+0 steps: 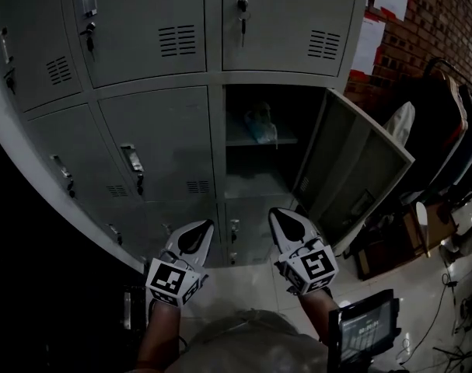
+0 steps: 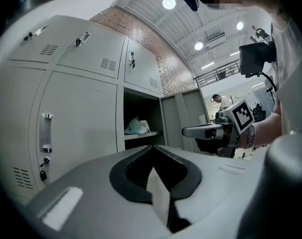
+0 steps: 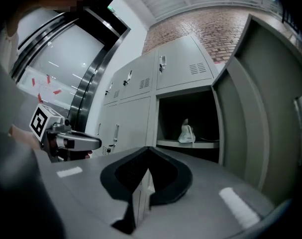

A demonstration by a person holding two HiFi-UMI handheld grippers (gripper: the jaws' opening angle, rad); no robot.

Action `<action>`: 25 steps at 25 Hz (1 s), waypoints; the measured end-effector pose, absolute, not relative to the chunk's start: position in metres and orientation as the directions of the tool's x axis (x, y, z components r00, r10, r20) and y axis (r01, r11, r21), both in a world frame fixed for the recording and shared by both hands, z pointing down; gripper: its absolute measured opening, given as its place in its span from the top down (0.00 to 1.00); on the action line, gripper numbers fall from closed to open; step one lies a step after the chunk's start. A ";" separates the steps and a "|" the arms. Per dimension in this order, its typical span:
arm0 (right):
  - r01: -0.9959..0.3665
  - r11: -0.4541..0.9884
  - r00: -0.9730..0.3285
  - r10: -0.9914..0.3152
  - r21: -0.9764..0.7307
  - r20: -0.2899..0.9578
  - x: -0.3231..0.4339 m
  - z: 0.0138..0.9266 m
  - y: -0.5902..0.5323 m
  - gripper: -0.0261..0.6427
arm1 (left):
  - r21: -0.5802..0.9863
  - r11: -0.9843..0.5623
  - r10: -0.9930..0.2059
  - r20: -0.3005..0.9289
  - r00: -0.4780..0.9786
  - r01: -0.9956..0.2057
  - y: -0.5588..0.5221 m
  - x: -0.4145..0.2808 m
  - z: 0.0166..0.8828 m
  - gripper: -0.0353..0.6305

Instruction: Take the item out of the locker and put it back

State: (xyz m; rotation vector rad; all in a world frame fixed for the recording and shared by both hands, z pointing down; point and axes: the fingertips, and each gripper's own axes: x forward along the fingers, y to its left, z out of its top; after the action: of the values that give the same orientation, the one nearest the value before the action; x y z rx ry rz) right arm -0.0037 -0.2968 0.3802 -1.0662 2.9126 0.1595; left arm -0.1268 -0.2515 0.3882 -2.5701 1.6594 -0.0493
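Note:
The item, a pale crumpled plastic bag [image 1: 260,124], lies on the shelf inside the open locker compartment [image 1: 255,179]. It also shows as the bag [image 2: 137,127] in the left gripper view and the bag [image 3: 186,132] in the right gripper view. The locker door [image 1: 360,169] is swung out to the right. My left gripper [image 1: 207,224] and right gripper [image 1: 276,212] are held side by side below the opening, well short of it. Both point toward the lockers. Each is shut with nothing between its jaws, as the left gripper [image 2: 152,147] and right gripper [image 3: 148,148] show in their own views.
The neighbouring locker doors [image 1: 162,142] are closed, some with keys hanging in them. Bags, boxes and cables [image 1: 422,231] crowd the floor right of the open door. A small screen [image 1: 365,329] hangs at the person's waist. A person [image 2: 221,101] stands far off.

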 end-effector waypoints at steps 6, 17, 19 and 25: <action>-0.673 0.733 -0.739 -0.673 0.097 -0.043 -0.014 0.382 -0.347 0.96 | -0.056 -0.443 -0.896 0.003 0.443 -0.895 -0.297 -0.134 0.398 0.94; -0.770 0.633 -0.638 -0.763 0.083 -0.103 -0.041 0.333 -0.472 0.34 | -0.037 -0.457 -0.889 0.029 0.456 -0.889 -0.346 -0.170 0.405 0.94; -0.781 0.621 -0.625 -0.775 0.071 -0.096 -0.043 0.332 -0.489 0.34 | -0.029 -0.458 -0.889 0.032 0.457 -0.889 -0.354 -0.175 0.408 0.94; -0.783 0.616 -0.621 -0.782 0.081 -0.052 -0.049 0.340 -0.520 0.47 | -0.006 -0.439 -0.897 0.058 0.438 -0.898 -0.369 -0.192 0.415 0.94</action>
State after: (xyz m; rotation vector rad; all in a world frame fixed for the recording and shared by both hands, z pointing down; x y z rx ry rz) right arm -0.0488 -0.5195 0.3398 -1.3630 2.8134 0.1497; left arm -0.1919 -0.3693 0.4155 -2.6861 1.6767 -0.0836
